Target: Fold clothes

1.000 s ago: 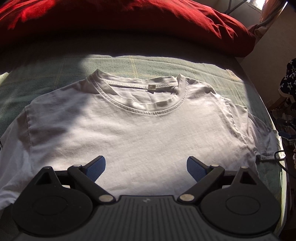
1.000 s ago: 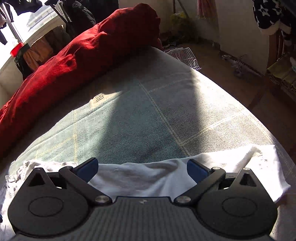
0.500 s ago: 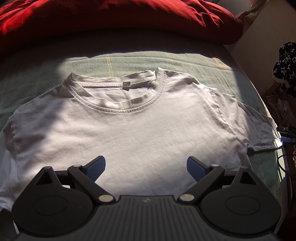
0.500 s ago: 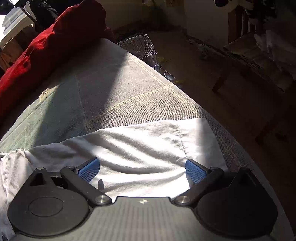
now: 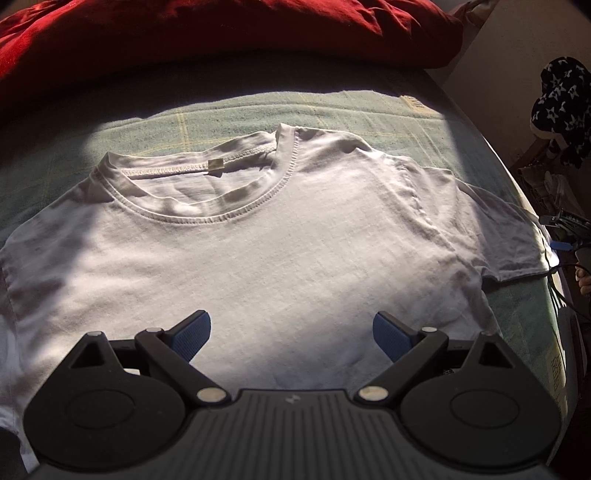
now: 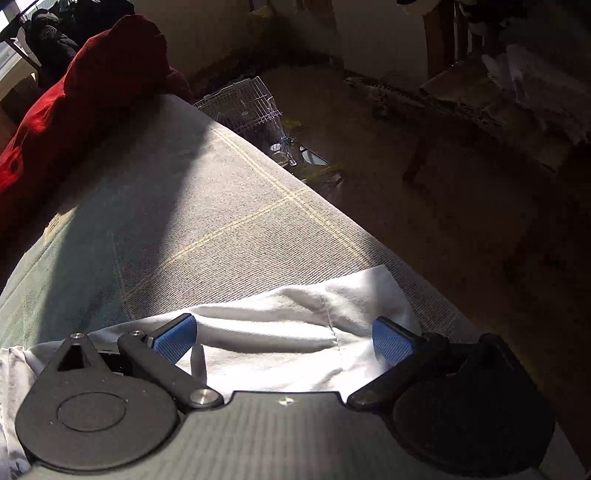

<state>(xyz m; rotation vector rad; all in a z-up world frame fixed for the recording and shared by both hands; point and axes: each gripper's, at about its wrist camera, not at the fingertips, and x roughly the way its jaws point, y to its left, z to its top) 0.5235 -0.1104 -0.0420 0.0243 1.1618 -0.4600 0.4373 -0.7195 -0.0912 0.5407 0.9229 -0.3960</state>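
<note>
A white T-shirt (image 5: 280,251) lies flat, front up, on the bed, collar (image 5: 192,192) at the far side. My left gripper (image 5: 291,334) is open and empty above the shirt's chest. The shirt's right sleeve (image 5: 495,236) reaches the bed's right edge. In the right wrist view my right gripper (image 6: 284,338) is open and empty, its jaws spread just over that sleeve (image 6: 295,332), near its hem seam. At the far right of the left wrist view a small part of the right gripper (image 5: 565,229) shows beside the sleeve.
A green checked blanket (image 5: 332,110) covers the bed. A red duvet (image 5: 221,29) is heaped along the far side, also in the right wrist view (image 6: 74,110). The bed's right edge (image 6: 369,229) drops to the floor with a wire basket (image 6: 243,107). A star-patterned cloth (image 5: 561,107) hangs at the right.
The left gripper has drifted to the right over the shirt, so the collar sits further left. The right gripper has swung right and come down over the right sleeve. Both stayed open.
</note>
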